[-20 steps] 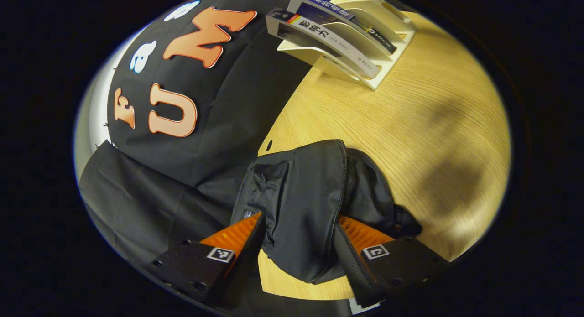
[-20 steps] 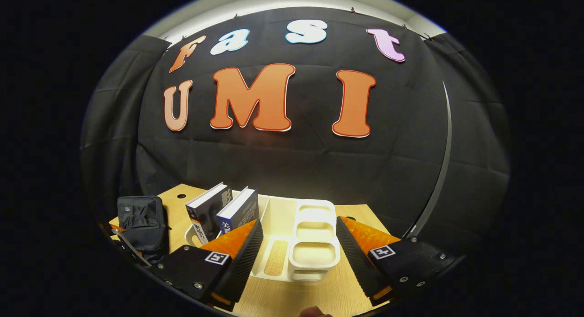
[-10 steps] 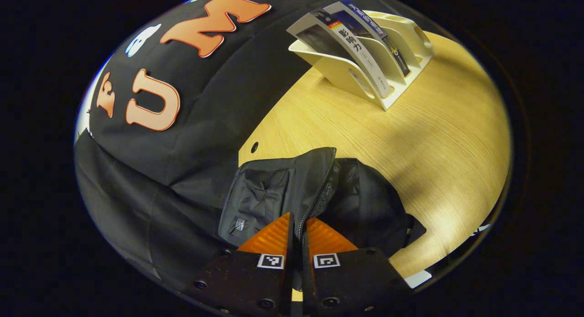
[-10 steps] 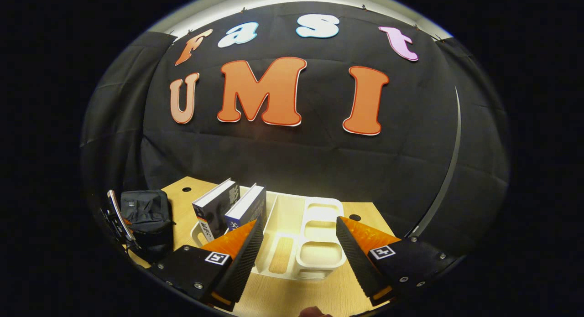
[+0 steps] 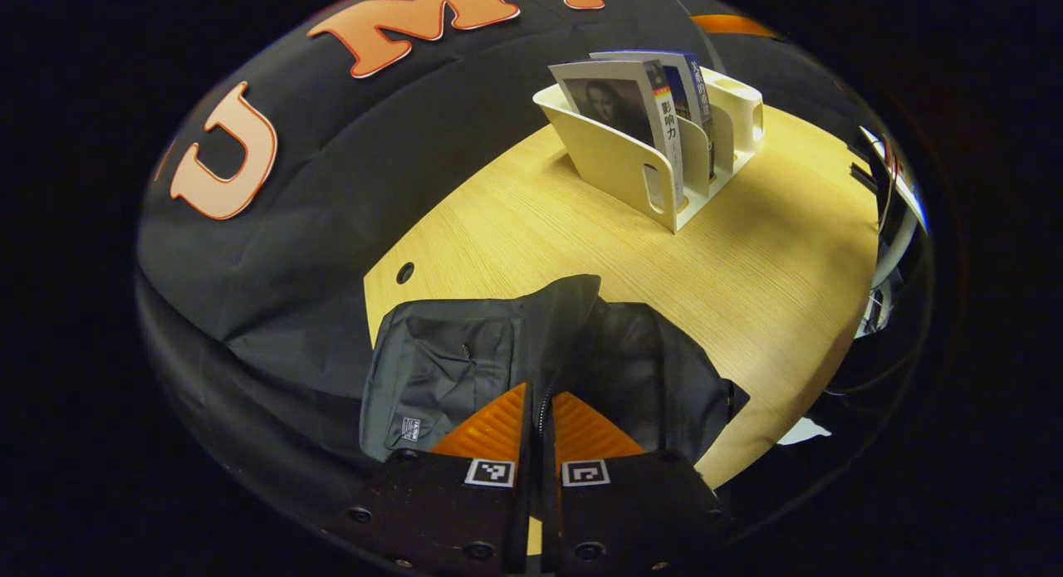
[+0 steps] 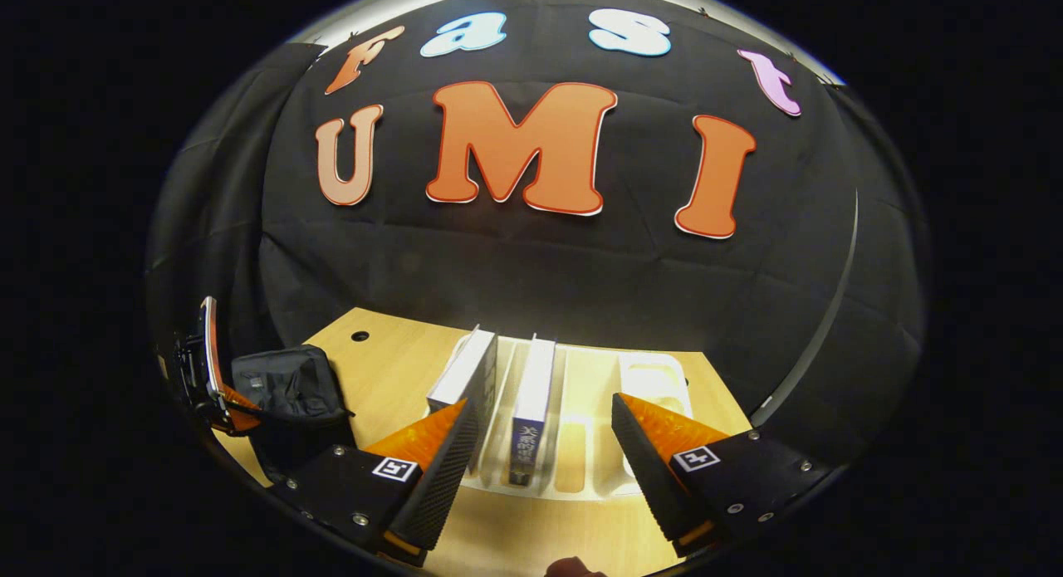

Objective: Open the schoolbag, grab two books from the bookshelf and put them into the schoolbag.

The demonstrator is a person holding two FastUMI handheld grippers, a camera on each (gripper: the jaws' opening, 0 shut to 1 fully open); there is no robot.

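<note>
The black schoolbag (image 5: pixel 448 361) lies on the wooden table (image 5: pixel 747 253), and my left gripper (image 5: pixel 538 403) is shut on its zipper edge at the top. The cream bookshelf (image 5: pixel 614 158) stands farther along the table with two upright books: one with a portrait cover (image 5: pixel 619 104) and a blue one (image 5: pixel 693 75) behind it. In the right gripper view, my right gripper (image 6: pixel 544 403) is open in front of the bookshelf (image 6: pixel 656 374). The blue book (image 6: pixel 531 394) lies in line with the gap between its fingers, and the other book (image 6: pixel 465 374) is beside the left finger. The schoolbag (image 6: pixel 282 382) sits far left.
The left gripper (image 6: pixel 220 390) shows at the bag's left side in the right gripper view. A cable hole (image 6: pixel 360 335) marks the table's back corner. Black cloth walls close the back and left. Cables and gear (image 5: pixel 893 195) hang past the table's far edge.
My left gripper, open around the bag a second ago, has shut on its zipper edge. My right gripper has shifted left, bringing the two books in front of its gap.
</note>
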